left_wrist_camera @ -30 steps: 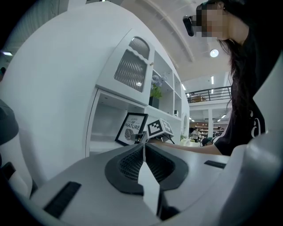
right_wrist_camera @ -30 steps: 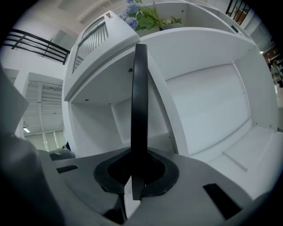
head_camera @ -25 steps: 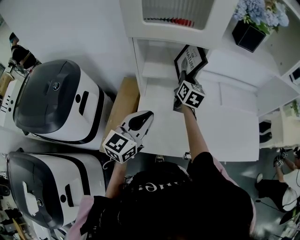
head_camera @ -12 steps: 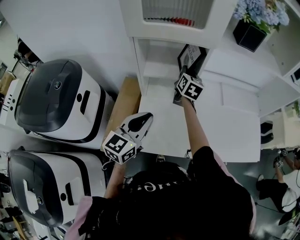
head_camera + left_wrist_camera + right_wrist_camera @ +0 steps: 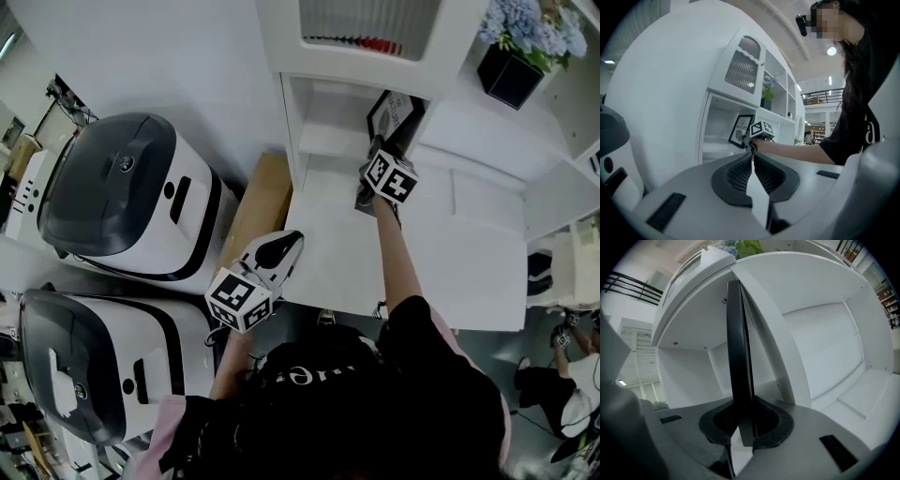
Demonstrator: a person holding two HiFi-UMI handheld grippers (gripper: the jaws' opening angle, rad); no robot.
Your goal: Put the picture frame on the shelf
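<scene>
**Desk:** How is the picture frame [image 5: 740, 131] to be captioned?

**Photographer:** A thin black border is seen around a white print with dark lettering and a round dark motif. The frame is held upright in the open compartment of the white shelf unit [image 5: 292, 122], below the ribbed glass door [image 5: 366, 19]; its edge is clamped between the closed jaws of the right gripper [image 5: 740, 425]; whether its lower edge is set on the shelf board cannot be told.

**Desk:** What is given by one view and withheld by another?

**Photographer:** The lettering is made out only in the left gripper view. In the right gripper view the frame is seen edge-on, as a dark bar rising from between the pads. In the head view it is partly covered by the right gripper's marker cube, but the surroundings are laid out from above. The jaws of the left gripper [image 5: 752, 161] are shown pressed together in its own view, with nothing between them; from above it is seen at the counter's near corner, well apart from the frame.

**Desk:** And the counts?

**Photographer:** One picture frame is counted; two grippers; two white machines with dark lids, the upper machine [image 5: 131, 202] and the lower machine [image 5: 84, 375]; one black pot of blue flowers [image 5: 511, 73] on the unit; one brown board [image 5: 258, 202] beside it.
</scene>
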